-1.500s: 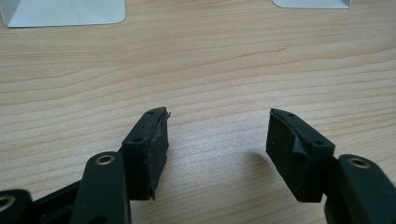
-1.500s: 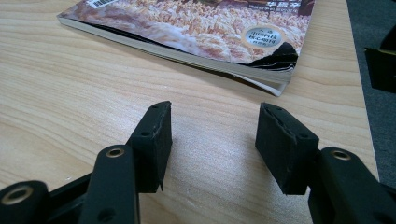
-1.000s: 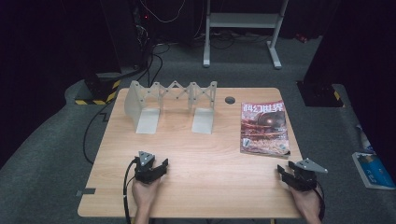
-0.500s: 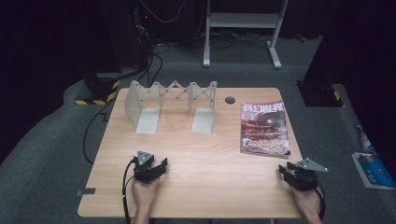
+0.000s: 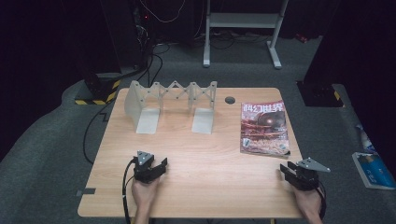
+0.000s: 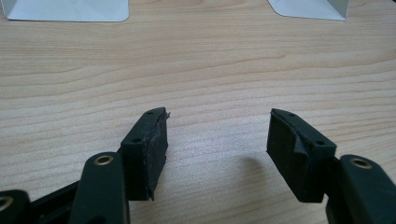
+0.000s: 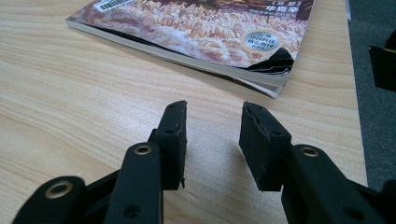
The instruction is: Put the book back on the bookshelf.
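One camera sits high above the desk (image 5: 196,154) and looks forward and down at all of it. Two more ride very low, close to the wood. One faces the magazine (image 7: 210,32), which also shows from above; the other probably faces the rack (image 5: 173,105).

A white folding rack (image 5: 173,105) stands at the far side of the wooden table (image 5: 196,186). A round dark grommet (image 5: 229,100) sits right of it. A blue-and-white packet (image 5: 373,169) lies on the grey floor.

On the light wooden table (image 5: 196,158), the glossy paperback magazine (image 5: 264,128) lies right of the white folding metal bookend rack (image 5: 173,105), just ahead of my right gripper (image 5: 290,171); my left gripper (image 5: 156,166) sits, I think, well before the rack.
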Action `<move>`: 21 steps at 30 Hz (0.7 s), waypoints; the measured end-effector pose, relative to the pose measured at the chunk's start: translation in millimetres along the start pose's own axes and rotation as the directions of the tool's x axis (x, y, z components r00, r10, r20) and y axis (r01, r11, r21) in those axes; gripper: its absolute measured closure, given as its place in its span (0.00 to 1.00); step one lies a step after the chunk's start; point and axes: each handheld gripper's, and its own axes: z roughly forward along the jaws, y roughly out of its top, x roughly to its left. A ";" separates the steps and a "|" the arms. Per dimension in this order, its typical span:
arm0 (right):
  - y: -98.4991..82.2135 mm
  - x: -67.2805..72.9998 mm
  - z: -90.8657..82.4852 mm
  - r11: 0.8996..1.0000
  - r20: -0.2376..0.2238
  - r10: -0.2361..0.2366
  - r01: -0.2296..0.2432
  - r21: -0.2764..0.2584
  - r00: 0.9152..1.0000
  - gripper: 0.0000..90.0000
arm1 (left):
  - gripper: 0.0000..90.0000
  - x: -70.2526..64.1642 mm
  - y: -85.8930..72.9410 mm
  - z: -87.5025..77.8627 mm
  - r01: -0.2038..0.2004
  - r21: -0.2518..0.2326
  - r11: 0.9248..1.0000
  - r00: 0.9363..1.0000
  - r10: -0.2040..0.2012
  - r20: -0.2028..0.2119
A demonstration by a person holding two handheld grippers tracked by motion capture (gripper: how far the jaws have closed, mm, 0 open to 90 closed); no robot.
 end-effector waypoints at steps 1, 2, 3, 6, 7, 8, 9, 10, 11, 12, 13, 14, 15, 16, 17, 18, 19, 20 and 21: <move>0.7 0.1 -0.2 1.000 -0.001 0.011 -0.011 0.005 1.000 0.70 | 0.43 0.0 0.0 0.1 0.005 0.000 1.000 1.000 -0.005 0.001; 1.4 -0.2 -0.1 1.000 -0.006 0.019 -0.019 0.008 1.000 0.70 | 0.43 0.1 0.1 0.1 0.007 -0.001 1.000 1.000 -0.007 -0.002; 1.4 -0.2 -0.1 1.000 -0.006 0.019 -0.019 0.008 1.000 0.70 | 0.43 0.1 0.1 0.1 0.007 -0.001 1.000 1.000 -0.007 -0.002; 3.2 -1.0 -1.5 1.000 -0.005 0.017 -0.017 0.005 1.000 0.71 | 0.43 0.4 0.1 0.1 0.007 -0.001 1.000 1.000 -0.007 -0.001; 4.5 -2.2 -2.3 1.000 -0.005 0.017 -0.017 -0.007 1.000 0.72 | 0.43 0.4 0.1 0.1 0.008 -0.001 1.000 1.000 -0.008 -0.001; 5.3 -1.8 -2.7 1.000 -0.004 0.029 -0.029 -0.007 1.000 0.73 | 0.43 0.6 0.1 0.1 0.007 -0.001 1.000 1.000 -0.007 -0.001; 5.3 -1.8 -2.7 1.000 -0.004 0.029 -0.029 -0.007 1.000 0.73 | 0.43 0.6 0.1 0.1 0.007 -0.001 1.000 1.000 -0.007 -0.001; 8.0 -3.2 -3.1 0.999 -0.003 0.030 -0.030 -0.012 1.000 0.74 | 0.43 0.7 0.1 0.1 0.006 -0.001 1.000 1.000 -0.006 -0.001; 9.2 -3.4 -3.1 0.999 -0.004 0.031 -0.031 -0.014 0.999 0.74 | 0.43 0.6 0.1 0.1 0.006 -0.001 1.000 1.000 -0.006 -0.001; 11.1 -4.3 -2.7 0.999 -0.007 0.031 -0.031 -0.015 0.999 0.75 | 0.43 0.4 0.1 0.2 0.008 -0.002 1.000 1.000 -0.008 -0.002; 12.6 -4.5 -2.4 0.999 -0.013 0.039 -0.039 -0.015 0.999 0.76 | 0.43 0.6 0.1 0.2 0.007 -0.002 1.000 1.000 -0.007 -0.002; 12.6 -4.5 -2.4 0.999 -0.013 0.039 -0.039 -0.015 0.999 0.76 | 0.43 0.6 0.1 0.2 0.007 -0.002 1.000 1.000 -0.007 -0.002; 13.7 -4.6 -2.3 0.999 -0.013 0.038 -0.039 -0.016 0.999 0.77 | 0.43 0.7 0.2 0.2 0.008 -0.001 1.000 1.000 -0.008 -0.002; 15.5 -4.6 -2.3 0.999 -0.012 0.036 -0.036 -0.018 0.999 0.77 | 0.43 0.7 0.1 0.2 0.008 -0.002 1.000 1.000 -0.008 -0.001; 18.7 -4.8 -1.8 0.999 -0.003 0.035 -0.035 -0.018 0.999 0.78 | 0.43 0.6 0.1 0.1 0.007 -0.002 1.000 1.000 -0.007 -0.003; 18.7 -4.8 -1.8 0.999 -0.003 0.035 -0.035 -0.018 0.999 0.78 | 0.43 0.6 0.1 0.1 0.007 -0.002 1.000 1.000 -0.007 -0.003; 21.2 -6.4 -1.7 0.999 0.003 0.035 -0.035 -0.018 0.999 0.78 | 0.43 0.6 0.1 0.2 0.008 -0.002 1.000 1.000 -0.008 -0.003; 21.2 -6.4 -1.7 0.999 0.003 0.035 -0.035 -0.018 0.999 0.78 | 0.43 0.7 0.1 0.2 0.009 -0.002 1.000 1.000 -0.009 -0.001; 22.5 -6.6 -2.0 0.999 0.007 0.041 -0.041 -0.018 0.999 0.78 | 0.43 0.8 0.1 0.2 0.010 -0.002 1.000 1.000 -0.010 -0.001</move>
